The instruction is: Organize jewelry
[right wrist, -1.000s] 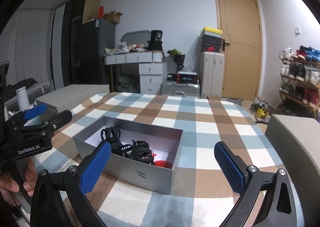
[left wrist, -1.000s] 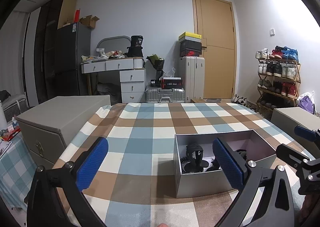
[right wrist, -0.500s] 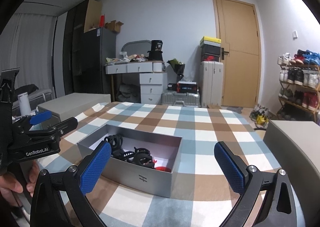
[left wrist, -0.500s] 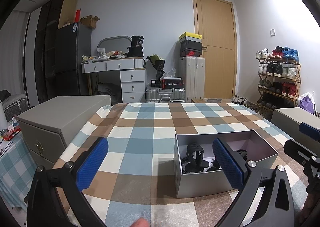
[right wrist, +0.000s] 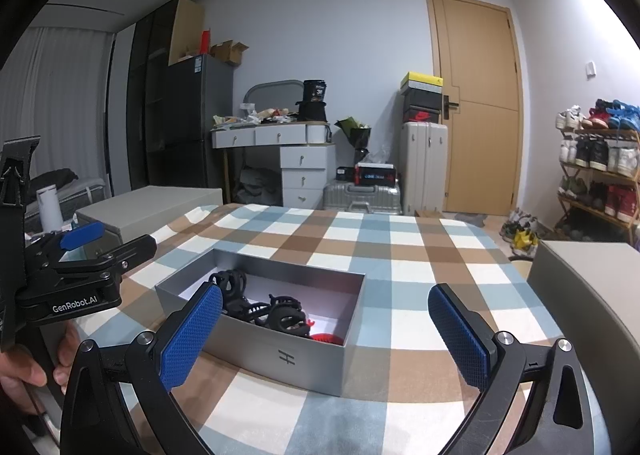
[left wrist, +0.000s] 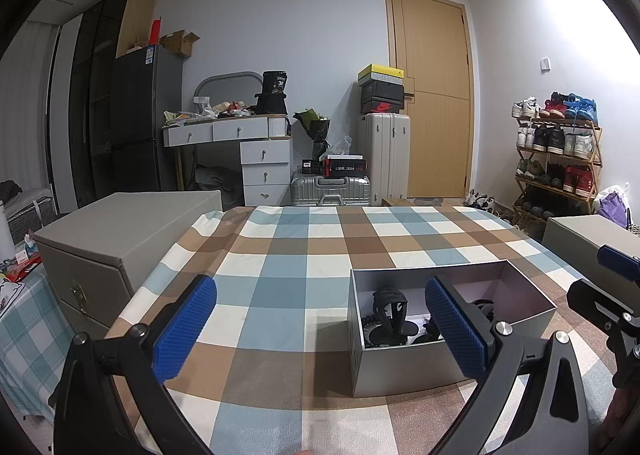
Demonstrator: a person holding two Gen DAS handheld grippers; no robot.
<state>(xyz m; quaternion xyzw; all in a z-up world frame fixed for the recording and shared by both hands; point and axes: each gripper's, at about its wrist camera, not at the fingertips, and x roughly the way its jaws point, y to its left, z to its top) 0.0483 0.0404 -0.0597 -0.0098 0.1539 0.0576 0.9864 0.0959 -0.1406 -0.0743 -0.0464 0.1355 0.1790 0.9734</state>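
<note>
White lettering "GenRobot.AI" runs along the black body of the left hand-held gripper (right wrist: pixel 100 255), seen at the left edge of the right wrist view. A single embossed mark resembling the letter "H" sits on the near outer wall of the grey box (right wrist: pixel 286 357). The black container (left wrist: pixel 276 83) on the far dresser bears the number "36". Other labels in the room are too small to read.

Open grey box (right wrist: pixel 280 355) on checked cloth, black hair claws (right wrist: pixel 280 315) inside
</note>
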